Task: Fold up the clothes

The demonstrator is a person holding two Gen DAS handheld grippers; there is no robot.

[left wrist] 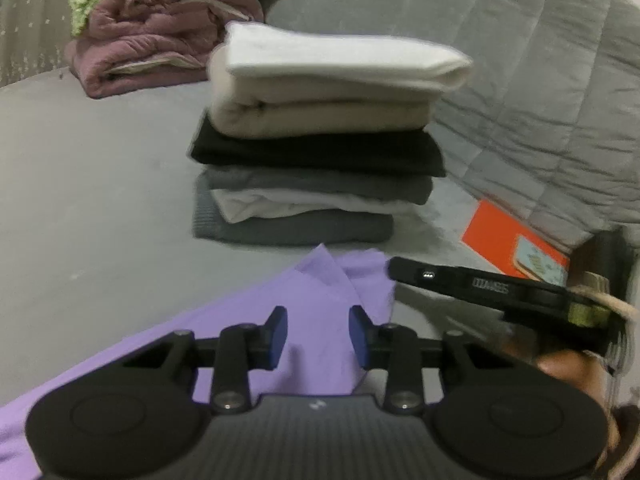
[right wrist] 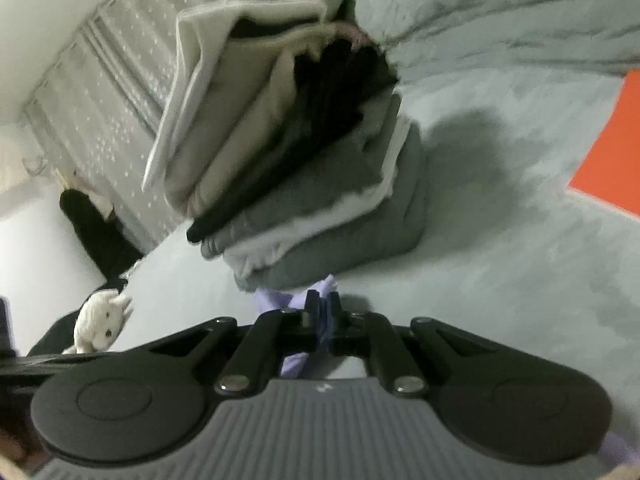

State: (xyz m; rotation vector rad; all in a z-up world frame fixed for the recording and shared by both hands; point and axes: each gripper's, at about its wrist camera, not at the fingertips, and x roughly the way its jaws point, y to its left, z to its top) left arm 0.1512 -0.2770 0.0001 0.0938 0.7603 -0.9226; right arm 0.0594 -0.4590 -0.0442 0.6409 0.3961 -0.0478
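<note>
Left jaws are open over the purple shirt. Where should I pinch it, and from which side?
Pinch the raised crease of the purple shirt just ahead of the open left gripper, coming down from above. The right gripper already pinches the far corner.

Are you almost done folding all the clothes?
Most looks done: a stack of folded clothes sits on the grey bed, white on top, then beige, black and grey. In hand is a purple shirt lying in front of the stack. The right gripper is shut on its edge, while the left gripper is open above it. That shirt is not folded yet. I see no other loose clothes.
</note>
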